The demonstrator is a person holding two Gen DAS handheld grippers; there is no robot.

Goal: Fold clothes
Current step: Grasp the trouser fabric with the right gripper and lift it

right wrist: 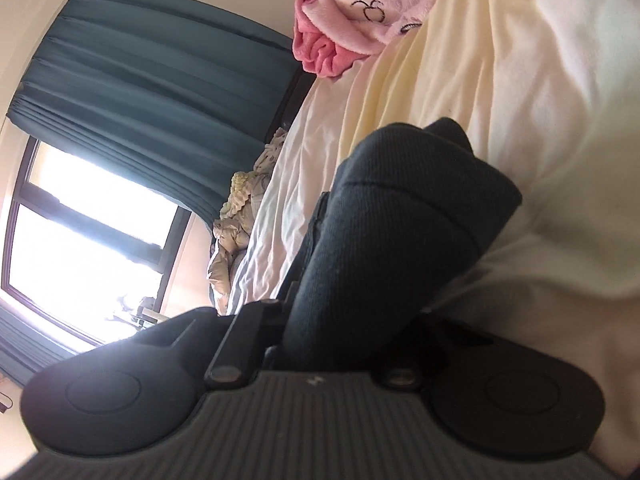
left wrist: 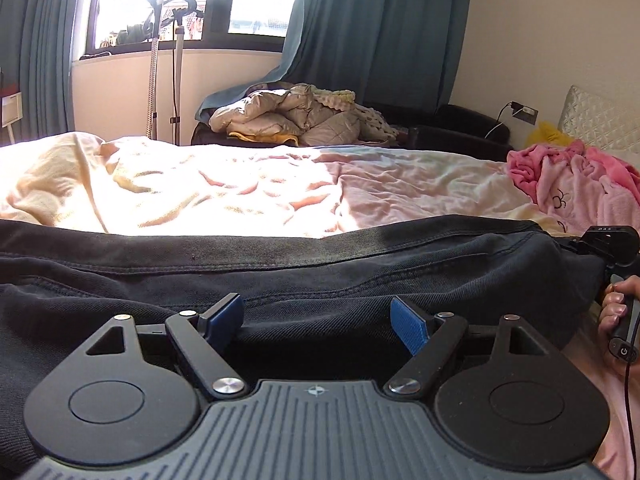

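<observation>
A dark navy garment [left wrist: 280, 272], folded into a long thick band, lies across the near side of the bed. My left gripper [left wrist: 316, 320] is open over its near edge. Its blue pads [left wrist: 408, 322] stand wide apart with a fold of the cloth between them. At the band's right end sits my right gripper [left wrist: 604, 248], held by a hand [left wrist: 616, 308]. In the right wrist view the right gripper [right wrist: 360, 240] is shut on the bunched end of the garment [right wrist: 400, 200]. That view is rolled sideways, and the cloth hides one of its fingers.
The cream and pale pink bed sheet [left wrist: 240, 188] lies rumpled beyond the garment. A pink fleece robe [left wrist: 576, 184] is heaped at the right by a pillow [left wrist: 600, 120]. A pile of quilted jackets [left wrist: 292, 116] sits behind the bed under teal curtains [left wrist: 380, 20]. A metal stand [left wrist: 176, 60] is at the window.
</observation>
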